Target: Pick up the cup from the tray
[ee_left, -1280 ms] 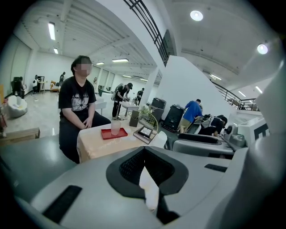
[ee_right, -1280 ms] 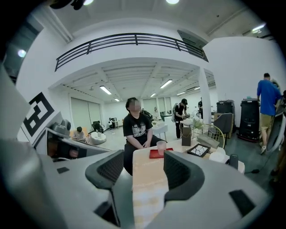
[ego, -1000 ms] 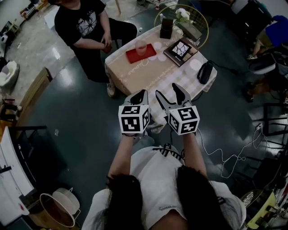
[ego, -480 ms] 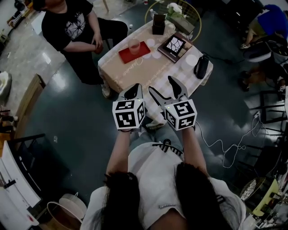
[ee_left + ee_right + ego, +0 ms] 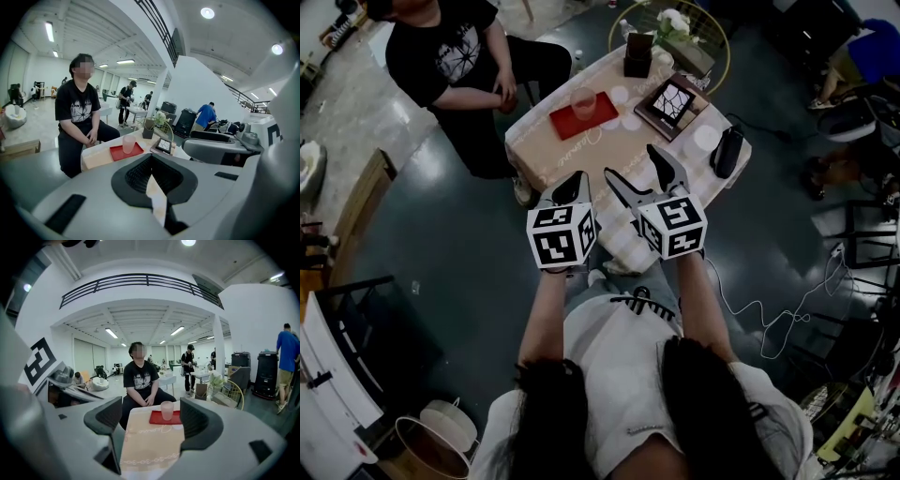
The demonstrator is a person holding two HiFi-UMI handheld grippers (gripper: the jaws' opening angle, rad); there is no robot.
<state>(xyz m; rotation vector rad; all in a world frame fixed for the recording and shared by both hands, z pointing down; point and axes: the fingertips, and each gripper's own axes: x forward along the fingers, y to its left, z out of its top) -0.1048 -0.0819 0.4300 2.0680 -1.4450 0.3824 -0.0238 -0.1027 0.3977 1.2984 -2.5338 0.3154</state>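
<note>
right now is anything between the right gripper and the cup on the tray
Nothing visible. The right gripper, its empty jaws just opening wider, looks straight at the cup on the red tray across bare tablecloth.

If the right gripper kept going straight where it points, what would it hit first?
The right gripper would probably meet the table first, short of the tray and cup, though depth is hard to judge. Its fingers have just been opening, with nothing between them.

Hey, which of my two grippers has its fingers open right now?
The right gripper: its fingers have just been opening and stand wide apart, with nothing between them. The left gripper has its fingers closed together.
</note>
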